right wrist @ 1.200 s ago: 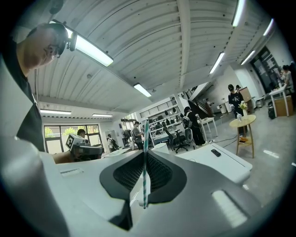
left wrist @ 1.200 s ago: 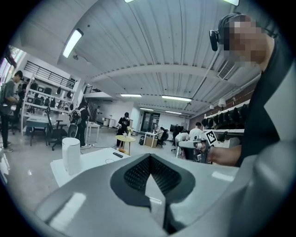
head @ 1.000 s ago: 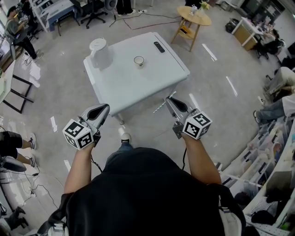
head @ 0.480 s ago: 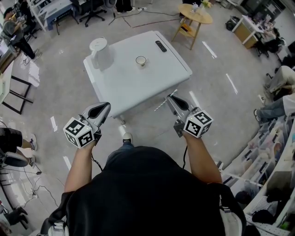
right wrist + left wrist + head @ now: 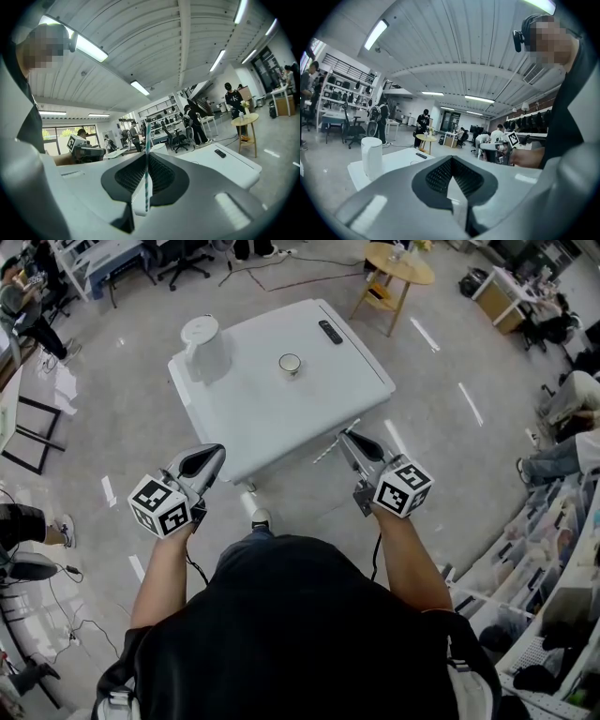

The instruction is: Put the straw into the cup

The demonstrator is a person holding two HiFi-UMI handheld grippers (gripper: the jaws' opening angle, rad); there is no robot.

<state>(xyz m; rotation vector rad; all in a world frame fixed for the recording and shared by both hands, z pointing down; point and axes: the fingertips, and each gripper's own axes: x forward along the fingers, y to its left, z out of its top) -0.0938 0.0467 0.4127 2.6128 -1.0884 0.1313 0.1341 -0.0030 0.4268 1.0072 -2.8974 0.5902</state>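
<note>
A small cup [image 5: 290, 363] stands near the middle of the white table [image 5: 347, 395], far ahead of both grippers. My right gripper [image 5: 346, 441] hangs by the table's near right corner, shut on a thin striped straw [image 5: 335, 442] that sticks out across its jaws; in the right gripper view the straw [image 5: 147, 164] stands upright between the closed pads. My left gripper [image 5: 208, 457] is off the table's near left edge, shut with nothing in it. The left gripper [image 5: 457, 197] shows its pads pressed together.
A white kettle [image 5: 203, 348] stands at the table's far left, also seen as the kettle [image 5: 371, 157]. A black remote [image 5: 329, 331] lies near the far edge. A round wooden side table [image 5: 397, 268] stands beyond. People sit at desks around the room.
The table has drawn slightly nearer and lower in the head view. Both grippers keep their pose, the straw still held in the right one.
</note>
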